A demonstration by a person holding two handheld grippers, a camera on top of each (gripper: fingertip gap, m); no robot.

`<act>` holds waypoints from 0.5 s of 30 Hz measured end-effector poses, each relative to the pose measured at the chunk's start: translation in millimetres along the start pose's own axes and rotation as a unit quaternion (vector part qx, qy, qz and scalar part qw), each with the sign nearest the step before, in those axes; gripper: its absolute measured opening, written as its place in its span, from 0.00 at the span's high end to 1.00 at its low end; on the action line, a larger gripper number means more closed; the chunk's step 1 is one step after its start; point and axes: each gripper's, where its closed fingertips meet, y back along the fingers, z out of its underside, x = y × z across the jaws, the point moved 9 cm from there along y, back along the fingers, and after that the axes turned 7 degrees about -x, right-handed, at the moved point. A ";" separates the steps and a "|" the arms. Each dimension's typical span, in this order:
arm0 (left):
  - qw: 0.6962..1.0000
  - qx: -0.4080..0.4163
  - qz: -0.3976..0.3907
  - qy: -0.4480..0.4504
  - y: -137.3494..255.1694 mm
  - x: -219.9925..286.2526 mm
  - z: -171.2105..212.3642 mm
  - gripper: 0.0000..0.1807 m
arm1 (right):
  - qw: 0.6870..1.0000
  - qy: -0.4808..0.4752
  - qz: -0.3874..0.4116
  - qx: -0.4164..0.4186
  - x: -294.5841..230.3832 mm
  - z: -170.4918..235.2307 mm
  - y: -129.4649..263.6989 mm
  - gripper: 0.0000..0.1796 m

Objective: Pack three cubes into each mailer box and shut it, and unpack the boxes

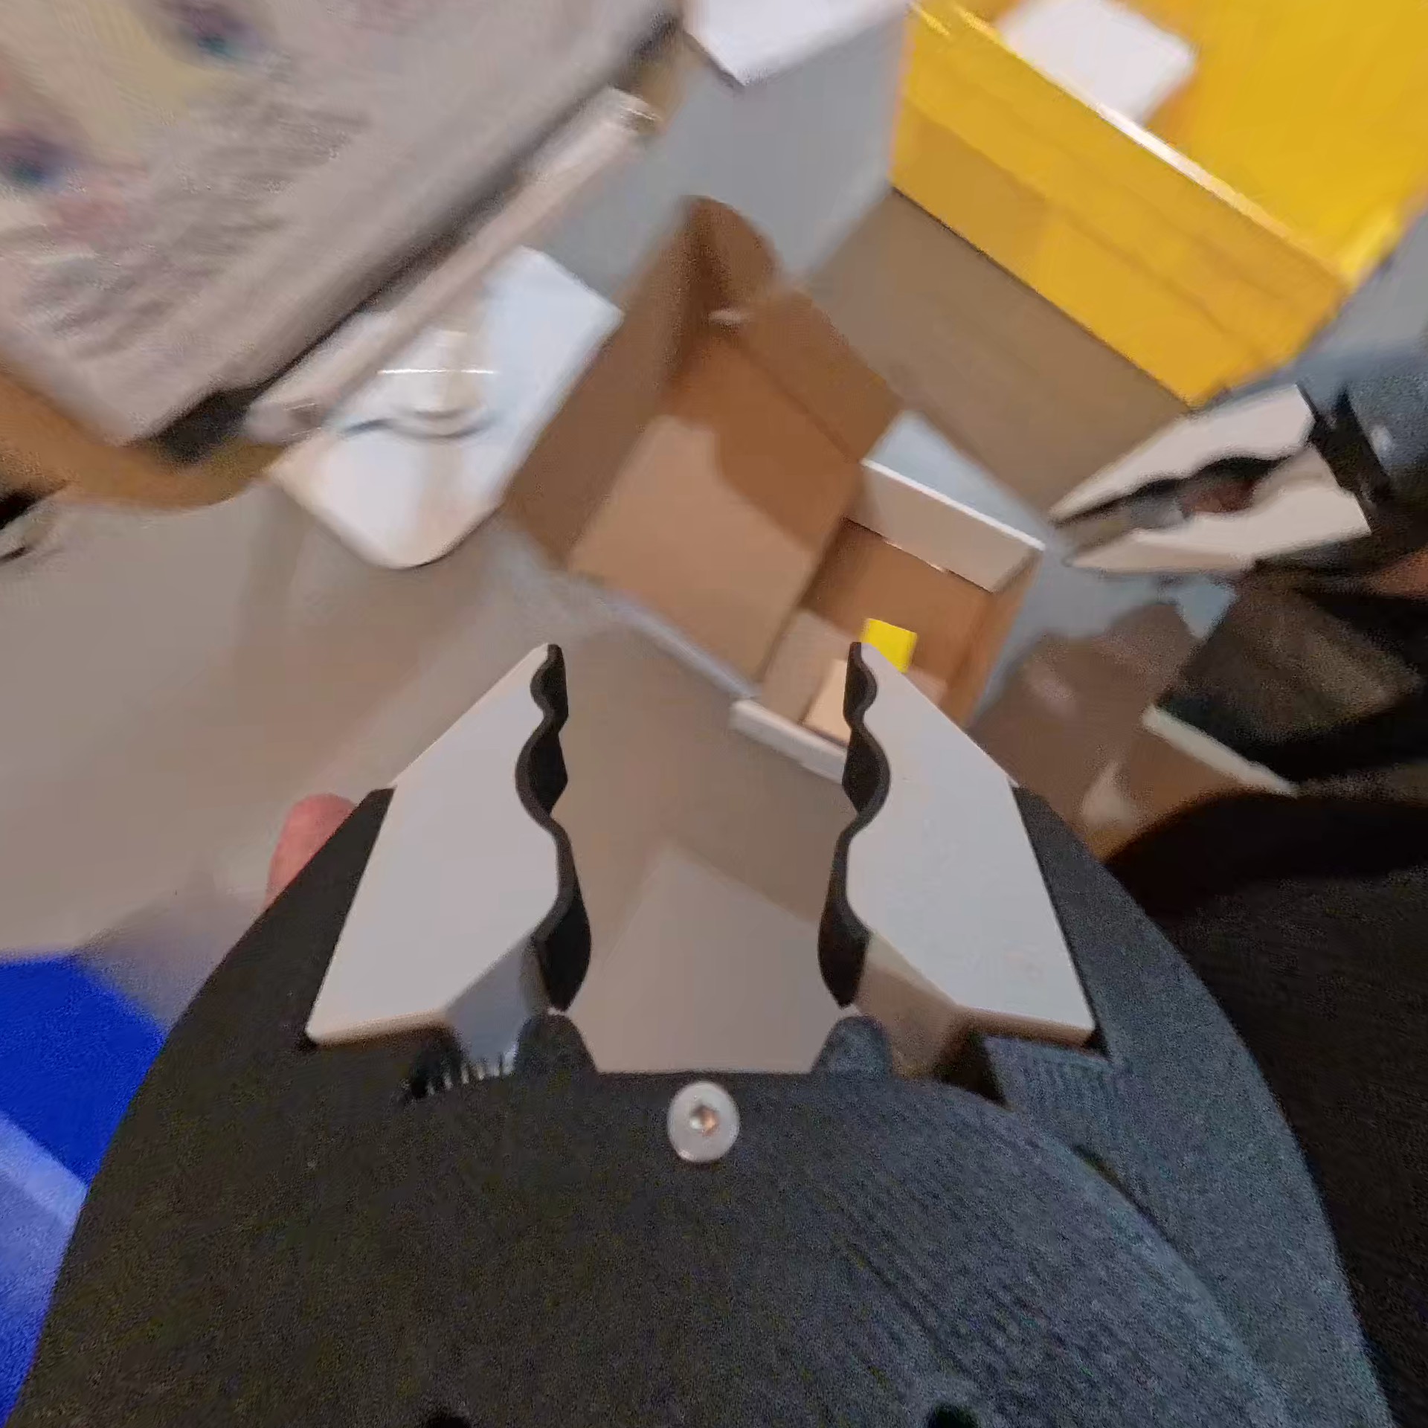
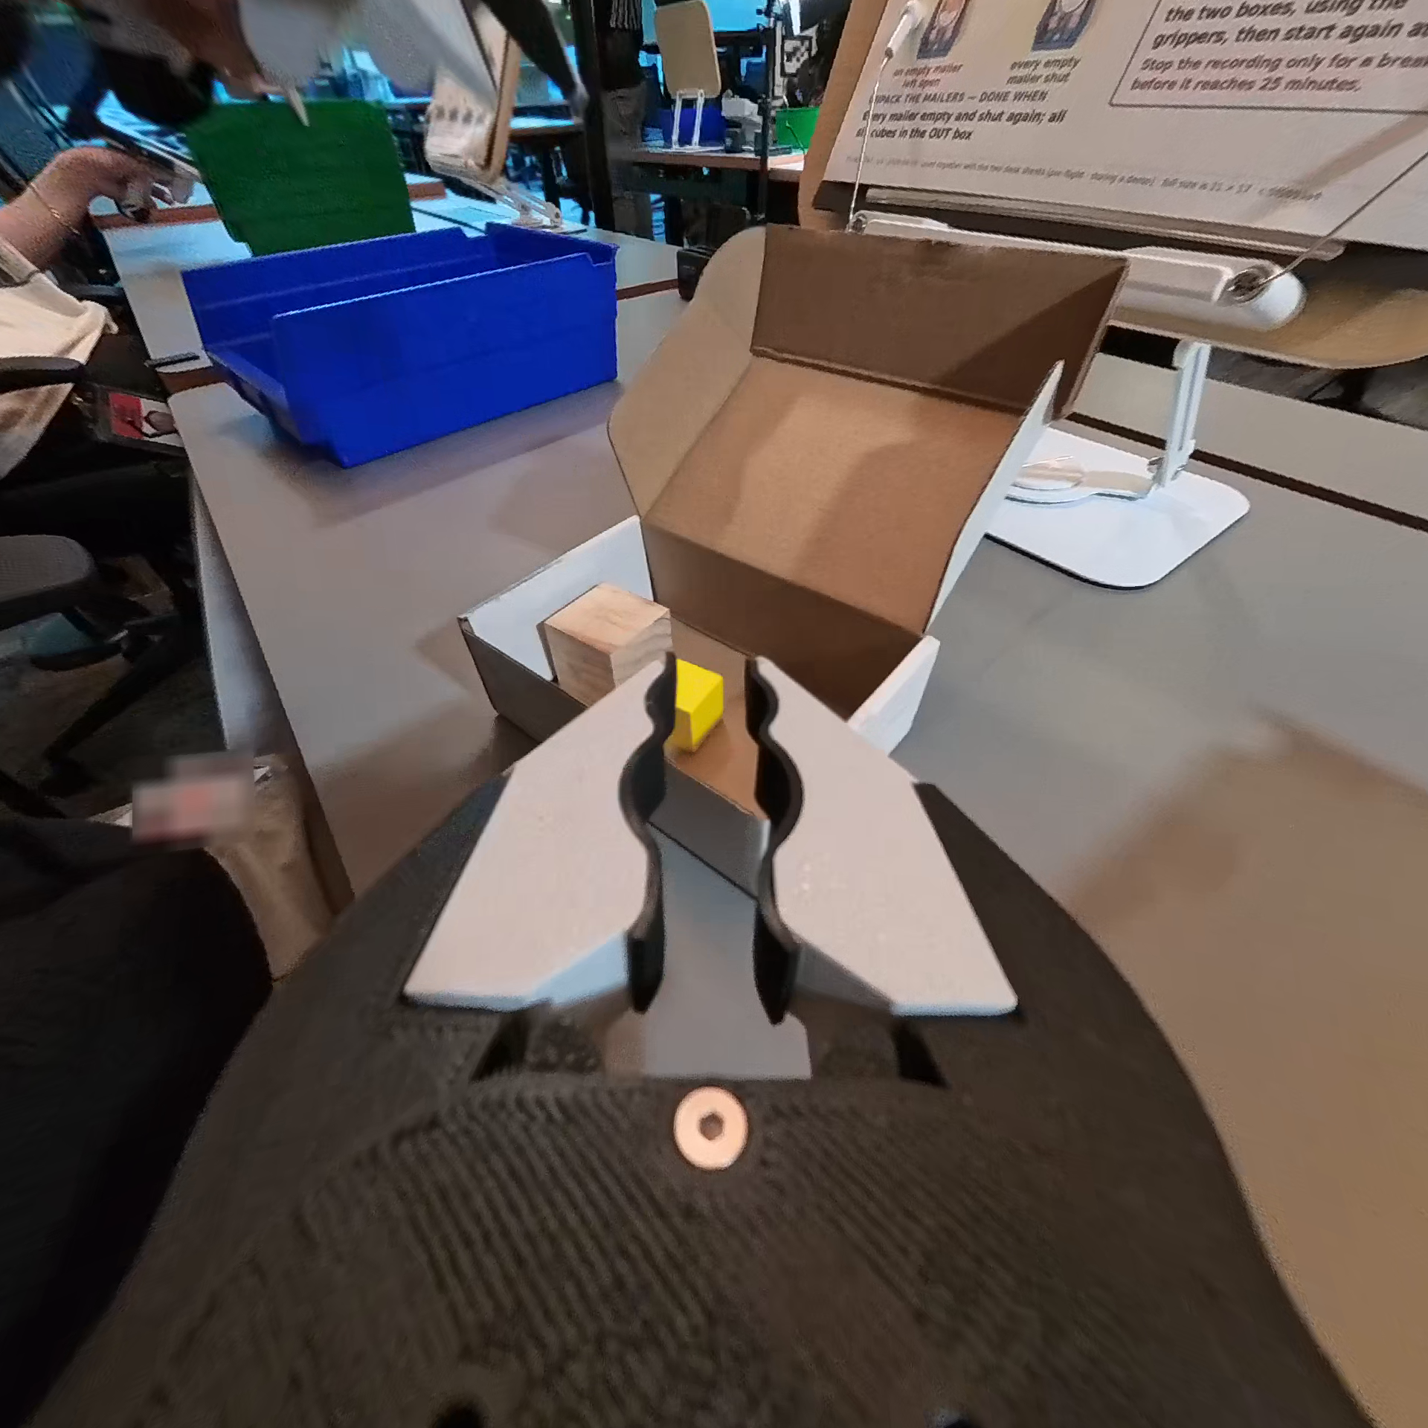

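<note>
On the grey table (image 2: pixel 433 541), an open mailer (image 2: pixel 811 556) sits lid-up, brown inside, white outside. Two cubes visible in it: a wood cube (image 2: pixel 606 645) against the left wall, a yellow cube (image 2: pixel 698 707) just beside it toward the middle. A third cannot be made out; the fingers hide part of the floor.

Right gripper (image 2: pixel 707 680): jaws parted a little, nothing between them, poised just above the near wall and lined up on the yellow cube. Left gripper (image 1: pixel 703 657): jaws spread wide, empty, hovering to one side of the mailer (image 1: pixel 773 502); that view is motion-blurred. Yellow cube (image 1: pixel 889 641) shows past its right finger.

Step, as I judge it: reaching for the yellow cube, whether to seat it or lift it out.
- Widen the jaws before going down; the gap looks narrow for the cube.
- Come straight down, pads on opposite flat faces.

Edges and room:
- Wood cube sits close on the left, so little clearance for that finger.
- Raised lid leans over the back; stay forward of it.
- Near wall is low; lift clear before moving sideways.
- Blue bin (image 2: pixel 402 340) stands well apart to the left, with open table between.
- Yellow bin (image 1: pixel 1159 193) lies beyond the mailer.
- White stand (image 2: pixel 1113 502) sits near the lid's right.
</note>
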 end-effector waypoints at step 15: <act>0.929 -0.222 -0.197 0.220 100.8 -148.4 215.2 0.56 | 0.998 -0.048 -0.034 -0.007 -4.3 2.2 -21.0 0.92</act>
